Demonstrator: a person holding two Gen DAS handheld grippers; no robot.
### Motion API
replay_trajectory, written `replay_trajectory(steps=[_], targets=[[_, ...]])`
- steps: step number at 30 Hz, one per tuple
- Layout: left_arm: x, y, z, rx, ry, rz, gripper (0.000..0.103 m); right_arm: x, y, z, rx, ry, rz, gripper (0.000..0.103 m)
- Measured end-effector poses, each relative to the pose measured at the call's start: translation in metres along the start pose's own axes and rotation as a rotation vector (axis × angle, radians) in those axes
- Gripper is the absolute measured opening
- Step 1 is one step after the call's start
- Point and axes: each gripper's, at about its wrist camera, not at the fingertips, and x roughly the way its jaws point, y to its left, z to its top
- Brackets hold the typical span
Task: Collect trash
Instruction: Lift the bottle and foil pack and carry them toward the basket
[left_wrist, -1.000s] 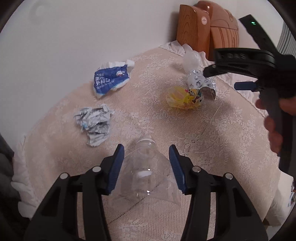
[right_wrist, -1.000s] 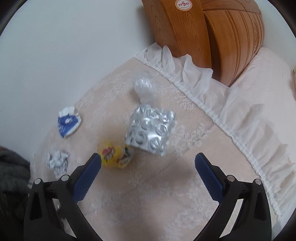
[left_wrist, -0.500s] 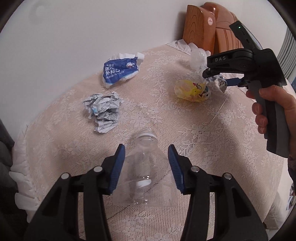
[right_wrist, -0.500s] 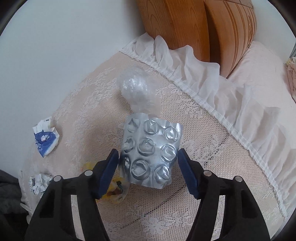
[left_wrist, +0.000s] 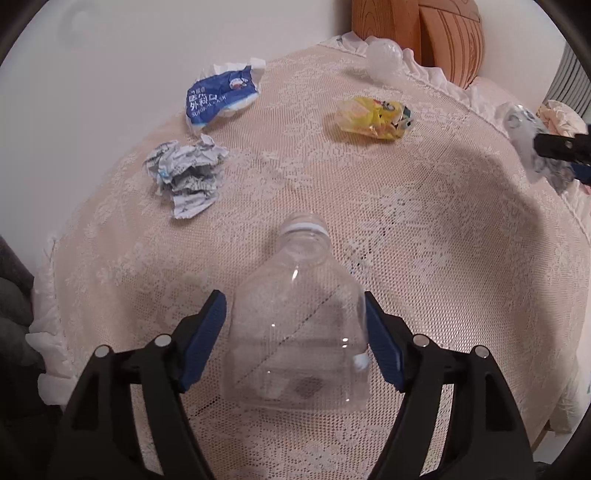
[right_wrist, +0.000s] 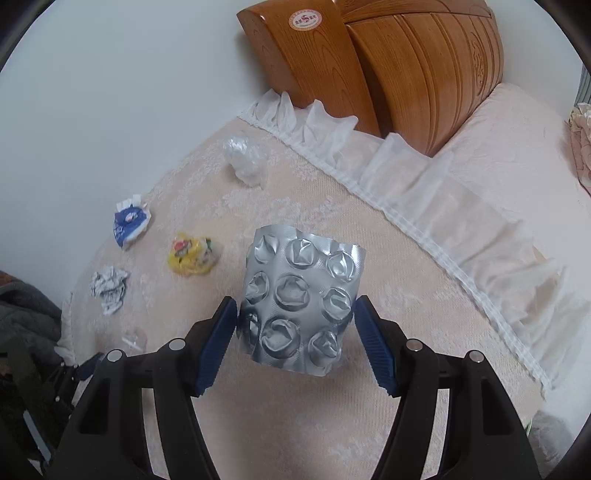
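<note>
Right tool (right_wrist: 295, 328) clamps a dimpled foil blister sheet (right_wrist: 301, 297), frame centre. Left tool (left_wrist: 293, 338) opening around the clear plastic bottle (left_wrist: 299, 332) (lower centre, on lace-covered table (left_wrist: 424, 266)).

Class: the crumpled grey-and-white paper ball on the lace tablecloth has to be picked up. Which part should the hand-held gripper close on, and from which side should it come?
Grip the crumpled paper ball across its bunched upper middle, coming from above. It lies low on the lace tablecloth with loose flaps trailing at its near end, so the thick, creased centre gives the pads more to bite on than the thin edges.
</note>
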Motion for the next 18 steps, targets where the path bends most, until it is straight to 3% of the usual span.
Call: replay_trajectory(steps=[3, 12, 18], targets=[[0.004, -0.001, -0.005, -0.035, 0.006, -0.003, 0.061, -0.019, -0.009, -0.016, -0.019, -0.004, -0.002, 0.067], [-0.028, -0.021, -0.008, -0.067, -0.066, 0.008, 0.061, -0.07, -0.052, -0.053, -0.02, -0.034, 0.027, 0.067], [-0.08, -0.075, -0.019, -0.054, -0.127, -0.097, 0.061, -0.113, -0.102, -0.091, -0.004, -0.05, 0.029, 0.067]])
